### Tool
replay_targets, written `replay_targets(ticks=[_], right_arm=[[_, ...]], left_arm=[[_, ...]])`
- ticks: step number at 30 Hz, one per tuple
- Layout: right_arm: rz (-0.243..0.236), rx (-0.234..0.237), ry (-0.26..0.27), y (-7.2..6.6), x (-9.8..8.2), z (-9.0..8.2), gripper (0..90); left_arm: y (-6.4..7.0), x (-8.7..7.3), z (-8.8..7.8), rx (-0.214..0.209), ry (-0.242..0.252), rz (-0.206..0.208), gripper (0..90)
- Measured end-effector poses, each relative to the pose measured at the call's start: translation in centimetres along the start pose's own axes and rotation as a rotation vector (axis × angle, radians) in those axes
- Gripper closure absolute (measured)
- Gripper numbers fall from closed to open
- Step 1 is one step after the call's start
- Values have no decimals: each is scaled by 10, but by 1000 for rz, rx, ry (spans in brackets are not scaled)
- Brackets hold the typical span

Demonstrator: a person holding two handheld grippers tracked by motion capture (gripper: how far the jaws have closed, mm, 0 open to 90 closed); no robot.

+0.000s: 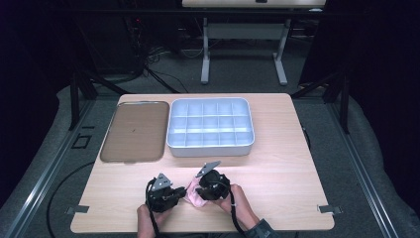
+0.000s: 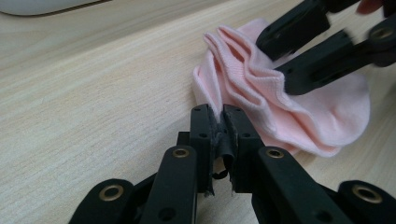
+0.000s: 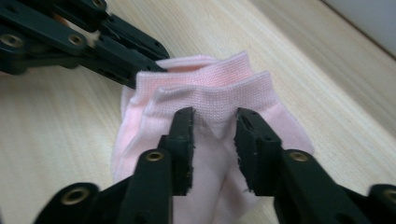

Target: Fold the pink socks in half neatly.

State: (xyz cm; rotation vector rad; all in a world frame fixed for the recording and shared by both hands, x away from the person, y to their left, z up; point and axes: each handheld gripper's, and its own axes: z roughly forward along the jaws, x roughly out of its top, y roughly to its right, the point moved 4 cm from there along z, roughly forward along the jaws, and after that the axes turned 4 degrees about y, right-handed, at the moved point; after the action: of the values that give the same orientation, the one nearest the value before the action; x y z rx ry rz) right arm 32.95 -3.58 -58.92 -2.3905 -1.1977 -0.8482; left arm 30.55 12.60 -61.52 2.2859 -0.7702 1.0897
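**Pink socks pinched at the table's near edge**

A pair of small pink knitted socks (image 1: 192, 196) lies on the pale wooden table (image 1: 277, 163), between the two tools. The left hand-held gripper (image 2: 219, 114) is clenched on a fold of the sock edge. The right hand-held gripper (image 3: 215, 122) straddles the ribbed cuff (image 3: 210, 95) with a gap between its jaws, not yet pinching. If it closes on one layer only, the pair could pull apart or bunch. No brand, label or writing can be read.

no readable text, labels or signs
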Motion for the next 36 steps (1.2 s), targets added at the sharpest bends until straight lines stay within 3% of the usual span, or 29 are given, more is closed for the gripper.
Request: replay_targets(ticks=[5, 12, 16, 24, 29, 32, 33, 36], right_arm=[[-2, 6, 14, -2, -2, 3, 864], [15, 21, 69, -3, 1, -7, 886], [-1, 45, 92, -7, 6, -10, 886], [-35, 51, 46, -11, 4, 7, 869], [-21, 82, 96, -8, 2, -4, 628], [6, 96, 142, -4, 1, -15, 598], [37, 68, 180, 5, -3, -28, 554], [87, 27, 203, 17, -12, -39, 534]], left_arm=[[0, 0, 0, -4, 0, -5, 828], [0, 0, 0, -4, 0, -5, 828], [0, 0, 0, -4, -3, -5, 828], [0, 0, 0, -4, -2, -5, 828], [0, 0, 0, -5, -2, -6, 828], [0, 0, 0, -4, -2, -5, 828], [0, 0, 0, -4, 0, -6, 827], [0, 0, 0, -4, 0, -3, 828]])
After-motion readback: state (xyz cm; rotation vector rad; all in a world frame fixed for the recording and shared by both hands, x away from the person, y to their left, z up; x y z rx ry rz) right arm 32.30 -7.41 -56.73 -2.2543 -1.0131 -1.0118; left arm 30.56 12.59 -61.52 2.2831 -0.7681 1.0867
